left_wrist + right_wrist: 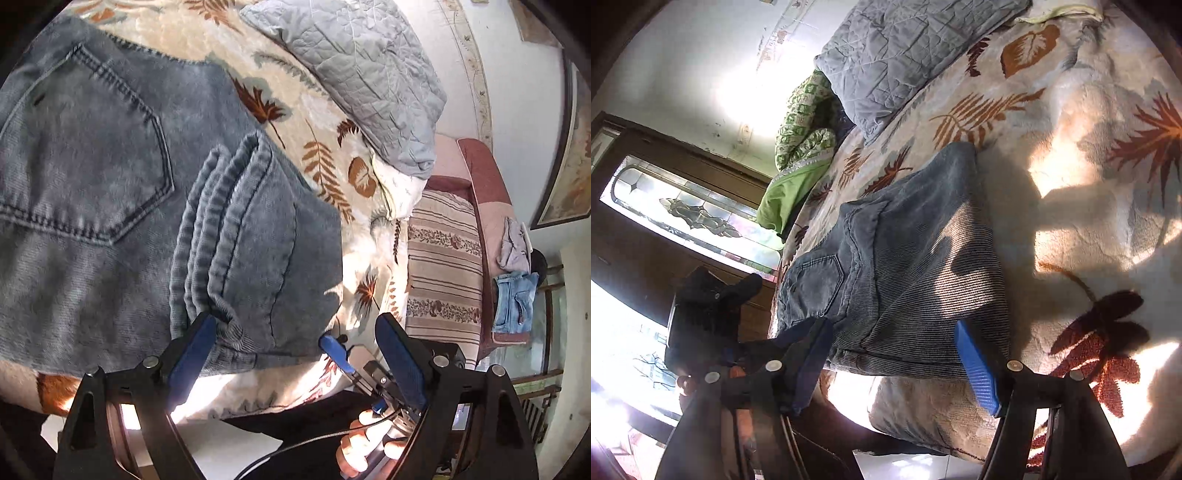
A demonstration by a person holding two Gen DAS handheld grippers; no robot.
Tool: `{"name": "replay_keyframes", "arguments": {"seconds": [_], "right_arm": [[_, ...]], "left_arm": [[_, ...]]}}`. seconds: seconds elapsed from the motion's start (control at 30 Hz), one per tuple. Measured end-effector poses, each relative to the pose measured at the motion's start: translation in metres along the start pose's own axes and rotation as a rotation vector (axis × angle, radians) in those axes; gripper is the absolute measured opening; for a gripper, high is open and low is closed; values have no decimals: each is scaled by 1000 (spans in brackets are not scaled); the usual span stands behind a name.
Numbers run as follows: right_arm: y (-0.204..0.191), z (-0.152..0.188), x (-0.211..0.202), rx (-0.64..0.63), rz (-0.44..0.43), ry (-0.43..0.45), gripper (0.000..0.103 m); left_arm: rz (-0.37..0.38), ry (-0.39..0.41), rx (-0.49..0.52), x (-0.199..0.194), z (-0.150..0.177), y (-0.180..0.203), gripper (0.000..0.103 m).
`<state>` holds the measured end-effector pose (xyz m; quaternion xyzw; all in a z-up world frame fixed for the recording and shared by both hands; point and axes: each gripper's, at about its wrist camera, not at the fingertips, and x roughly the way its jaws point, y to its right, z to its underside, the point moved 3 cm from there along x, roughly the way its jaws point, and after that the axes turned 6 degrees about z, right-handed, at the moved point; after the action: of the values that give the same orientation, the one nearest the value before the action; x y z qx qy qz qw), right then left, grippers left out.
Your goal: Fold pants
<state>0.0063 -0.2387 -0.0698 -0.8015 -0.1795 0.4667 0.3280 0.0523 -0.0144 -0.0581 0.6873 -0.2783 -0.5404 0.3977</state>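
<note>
Folded blue jeans [122, 177] lie on a leaf-patterned fleece blanket [332, 122], back pocket up, with the leg hems [221, 229] stacked on top. My left gripper [295, 336] is open over the near edge; its left pad [192, 350] sits beside the bunched hems without pinching them. In the right wrist view the jeans [905, 258] lie just ahead of my right gripper [894, 358]. It is open, with its blue pads on either side of the near fold and not pressing it. The left gripper [713, 314] shows dark at the jeans' left end.
A grey quilted pillow [362, 74] lies beyond the jeans. A green patterned quilt [801, 125] is bunched at the bed's far side, by a glass-fronted cabinet [690, 214]. A striped cushion [443, 266] and small denim items [515, 299] rest on a pink sofa. The bed edge runs close below the grippers.
</note>
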Motion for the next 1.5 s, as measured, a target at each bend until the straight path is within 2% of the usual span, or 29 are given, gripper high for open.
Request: {"name": "replay_keyframes", "arguments": {"seconds": [0.07,0.17,0.27,0.33,0.37,0.4,0.43,0.47,0.5,0.6,0.7,0.8,0.87,1.0,1.1,1.13,1.17,1.2,1.23,1.3,1.4,1.47,1.5], "right_arm": [[-1,0,0,-11,-9,0,72],[1,1,3,-5,-18,-5,72],[3,2,3,5,-33,-3,72],[3,3,1,0,-36,-2,72],[3,4,1,-2,-36,-1,72],[3,3,2,-6,-33,-1,72],[2,4,1,-10,-29,1,72],[2,4,0,-13,-29,3,72],[1,5,0,-14,-29,5,72],[1,6,-4,-15,-30,11,72],[-4,8,-11,-38,-30,29,72],[3,9,-6,-20,-22,4,72],[9,9,-3,28,-38,-30,72],[-13,2,-19,-32,-93,26,72],[-13,0,-4,-2,-134,-13,72],[-4,1,5,44,-119,-38,72],[8,3,17,93,-61,-74,69],[18,5,23,136,-74,-87,63],[22,5,19,157,-100,-66,63],[22,6,18,155,-101,-78,63],[21,8,18,149,-95,-72,63],[21,9,17,154,-94,-74,63],[21,9,16,169,-98,-79,63]], "left_arm": [[-5,9,-15,1,4,0,88],[-74,-2,-47,10,4,-9,88],[-79,12,-66,9,5,-18,88],[-102,25,-76,11,3,-21,82],[-138,26,-68,11,2,-22,64],[-186,23,-48,12,2,-23,39],[-226,20,-37,13,2,-25,25],[-249,16,-40,13,4,-29,13],[-252,21,-37,12,7,-32,13],[-283,75,35,-2,20,-24,12],[-346,136,141,-9,34,-9,12],[-384,67,109,14,28,-33,14],[-347,73,88,11,24,-37,14],[-355,65,120,11,26,-35,15],[-349,63,113,9,26,-36,15],[-340,58,107,9,25,-36,16],[-330,55,99,6,26,-34,16],[-319,52,92,3,26,-30,18],[-321,64,91,-1,25,-25,22],[-355,136,146,-15,24,-4,54],[-365,216,332,-21,26,39,62],[-396,221,424,-6,27,53,65],[-423,196,434,6,26,47,65]]}}
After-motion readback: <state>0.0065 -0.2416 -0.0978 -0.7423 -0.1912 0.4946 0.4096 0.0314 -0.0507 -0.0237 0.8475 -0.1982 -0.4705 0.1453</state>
